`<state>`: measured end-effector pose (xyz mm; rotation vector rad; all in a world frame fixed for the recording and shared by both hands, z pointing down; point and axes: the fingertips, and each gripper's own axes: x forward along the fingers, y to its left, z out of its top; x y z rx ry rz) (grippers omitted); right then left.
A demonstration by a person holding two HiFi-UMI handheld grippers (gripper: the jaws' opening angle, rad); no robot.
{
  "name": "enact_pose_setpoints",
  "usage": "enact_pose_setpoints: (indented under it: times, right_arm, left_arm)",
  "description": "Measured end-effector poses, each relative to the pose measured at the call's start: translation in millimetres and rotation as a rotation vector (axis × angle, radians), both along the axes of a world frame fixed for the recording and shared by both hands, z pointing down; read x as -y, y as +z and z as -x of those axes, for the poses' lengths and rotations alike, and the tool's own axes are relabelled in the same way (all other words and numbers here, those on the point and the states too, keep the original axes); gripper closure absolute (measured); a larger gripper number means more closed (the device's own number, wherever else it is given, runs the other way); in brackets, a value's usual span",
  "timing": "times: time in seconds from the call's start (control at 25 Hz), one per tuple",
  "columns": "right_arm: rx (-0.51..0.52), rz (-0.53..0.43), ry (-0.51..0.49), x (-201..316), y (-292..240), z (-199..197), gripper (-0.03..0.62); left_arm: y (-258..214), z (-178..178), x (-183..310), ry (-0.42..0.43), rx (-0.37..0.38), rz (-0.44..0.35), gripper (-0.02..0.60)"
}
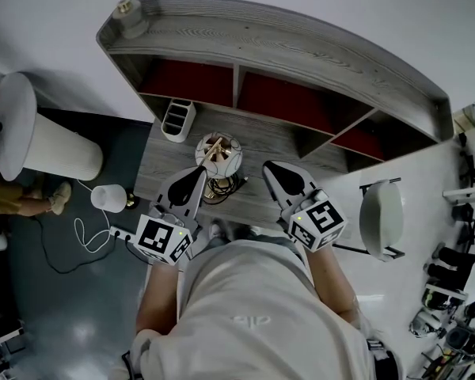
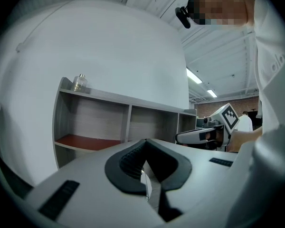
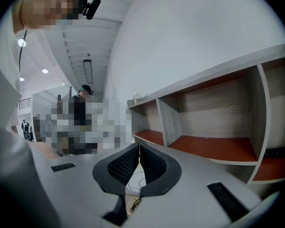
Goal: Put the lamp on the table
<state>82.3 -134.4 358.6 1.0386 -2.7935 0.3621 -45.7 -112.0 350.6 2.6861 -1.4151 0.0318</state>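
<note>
Head view: globe lamp [image 1: 218,155] stands on the worktop [image 1: 261,145]. Left hand-held gripper [image 1: 199,171] sits just left of the lamp, right hand-held gripper [image 1: 271,167] near its right. White lamp [image 1: 108,197] on the floor, well left of the globe lamp.
Left gripper view: jaws closed, empty.
Right gripper view: jaws closed, empty; cords below.

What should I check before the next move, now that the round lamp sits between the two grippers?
1. Lamp resting on the table: ok.
2. Left gripper shut and empty: ok.
3. Right gripper shut and empty: ok.
4. Left gripper clear of the lamp's base: cannot tell.
5. Cord free of snags: cannot tell.
</note>
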Motion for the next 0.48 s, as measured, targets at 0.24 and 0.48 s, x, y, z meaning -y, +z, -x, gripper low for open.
enact_pose_setpoints:
  times: [0.24, 0.48]
  right_arm:
    - [-0.004, 0.005, 0.009, 3.8, 0.5, 2.3, 0.563]
    - [-0.01, 0.005, 0.005, 5.7, 2.4, 9.3, 0.563]
  left_arm:
    - [1.6, 10.0, 4.1, -0.02, -0.007, 0.006, 0.566]
    - [5.4, 18.5, 6.3, -0.035, -0.003, 0.01, 0.566]
